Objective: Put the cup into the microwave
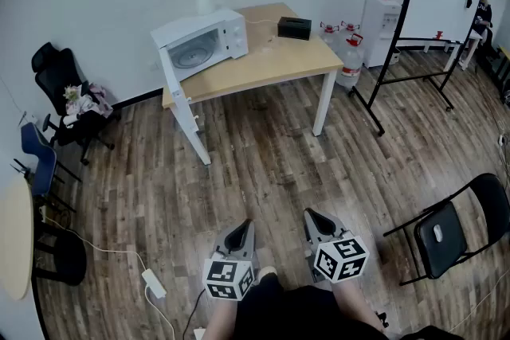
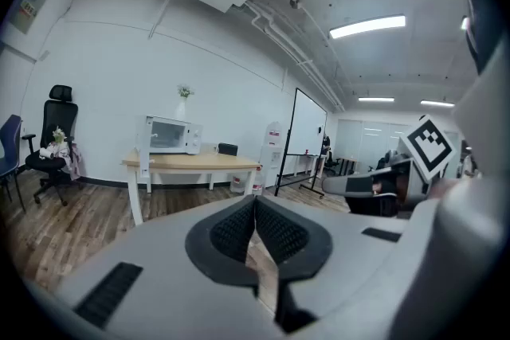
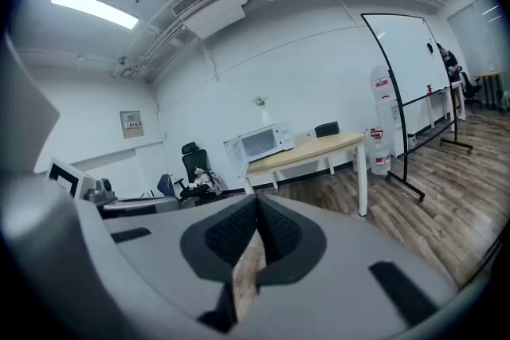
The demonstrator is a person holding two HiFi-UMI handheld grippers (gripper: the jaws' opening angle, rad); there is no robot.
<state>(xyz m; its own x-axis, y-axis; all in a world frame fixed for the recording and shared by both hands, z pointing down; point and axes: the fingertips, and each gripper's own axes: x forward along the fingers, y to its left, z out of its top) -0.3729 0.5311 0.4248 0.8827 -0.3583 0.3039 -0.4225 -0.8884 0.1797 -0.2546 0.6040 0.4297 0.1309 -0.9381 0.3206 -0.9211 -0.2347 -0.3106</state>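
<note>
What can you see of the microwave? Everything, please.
The microwave is a white box, upright on the left end of the light wooden table, by the wall. Its door is swung open at its left side, showing a round turntable in the cavity; no cup shows inside. Controls sit on the right panel. A vase stands behind it; contact unclear.

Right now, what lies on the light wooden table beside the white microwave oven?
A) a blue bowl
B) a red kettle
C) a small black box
C: the small black box sits on the table, right of the microwave oven in the head view.
</note>
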